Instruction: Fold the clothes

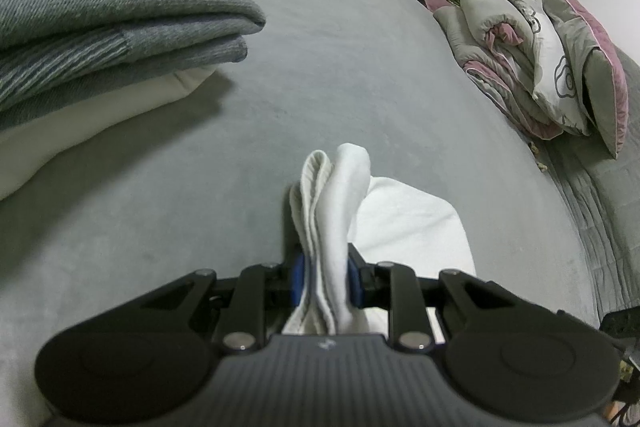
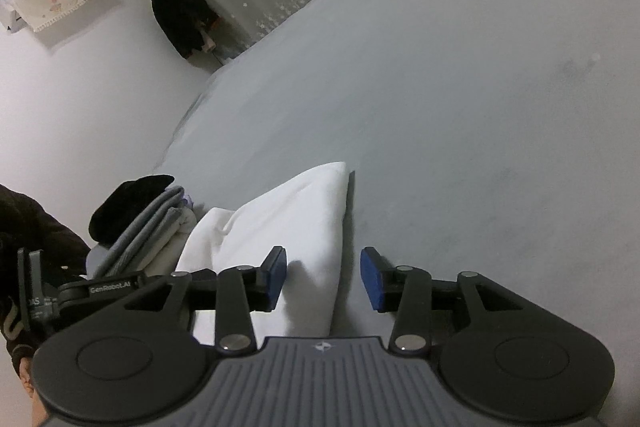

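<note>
L gripper point(image 1: 326, 277) clamped on bunched edge of white garment point(image 1: 408, 223); R gripper point(image 2: 323, 277) jaws apart, empty
Garment lay part-folded on grey bed point(image 1: 320, 75), beside folded stack point(image 1: 120, 27). Advised: R regrip free corner w/ L keeping hold, lay the fold flat

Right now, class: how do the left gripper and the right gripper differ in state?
The left gripper is clamped on bunched folds of the white garment; the right gripper stands open, pads pressing nothing. The left holds cloth lifted between its pads; the right only has the garment lying beneath it. Both have blue pads and point at the grey bed.
</note>
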{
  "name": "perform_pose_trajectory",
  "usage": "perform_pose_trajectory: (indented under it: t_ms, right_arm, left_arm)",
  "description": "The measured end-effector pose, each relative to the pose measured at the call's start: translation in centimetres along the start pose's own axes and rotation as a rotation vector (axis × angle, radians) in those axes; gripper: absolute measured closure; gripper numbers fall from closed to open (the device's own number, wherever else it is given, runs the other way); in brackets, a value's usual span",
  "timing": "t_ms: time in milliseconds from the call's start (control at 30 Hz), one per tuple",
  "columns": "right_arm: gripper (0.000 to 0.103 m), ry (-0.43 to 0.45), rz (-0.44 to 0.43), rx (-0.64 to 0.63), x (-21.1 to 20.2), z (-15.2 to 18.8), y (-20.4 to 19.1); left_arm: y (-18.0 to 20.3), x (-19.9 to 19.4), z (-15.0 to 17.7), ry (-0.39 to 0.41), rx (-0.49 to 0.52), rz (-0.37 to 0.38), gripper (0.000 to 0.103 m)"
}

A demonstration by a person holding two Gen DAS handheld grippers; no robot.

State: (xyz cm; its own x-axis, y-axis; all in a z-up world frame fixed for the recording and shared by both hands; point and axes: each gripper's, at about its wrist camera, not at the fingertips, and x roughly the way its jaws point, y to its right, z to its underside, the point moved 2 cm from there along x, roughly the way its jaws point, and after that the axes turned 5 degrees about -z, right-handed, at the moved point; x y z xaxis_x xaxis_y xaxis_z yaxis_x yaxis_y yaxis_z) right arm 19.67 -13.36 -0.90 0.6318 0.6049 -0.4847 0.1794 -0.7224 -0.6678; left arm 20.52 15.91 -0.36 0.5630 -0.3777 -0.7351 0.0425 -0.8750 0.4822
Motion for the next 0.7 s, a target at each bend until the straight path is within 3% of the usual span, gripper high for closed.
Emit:
perform_pose_trajectory:
  t_ms: [433,700]
  right_arm:
    - [0.061,0.014,-0.079,0.067,2.5,1.2,-0.6]
    - [0.065,0.028,-0.079,0.048,3.6,1.5,-1.4]
  left_arm:
    - [-0.1,0.2,-0.1,-0.002,-0.004,-0.002,0.082]
    - [0.0,0.2,-0.1,-0.001,-0.008,-0.004,0.082]
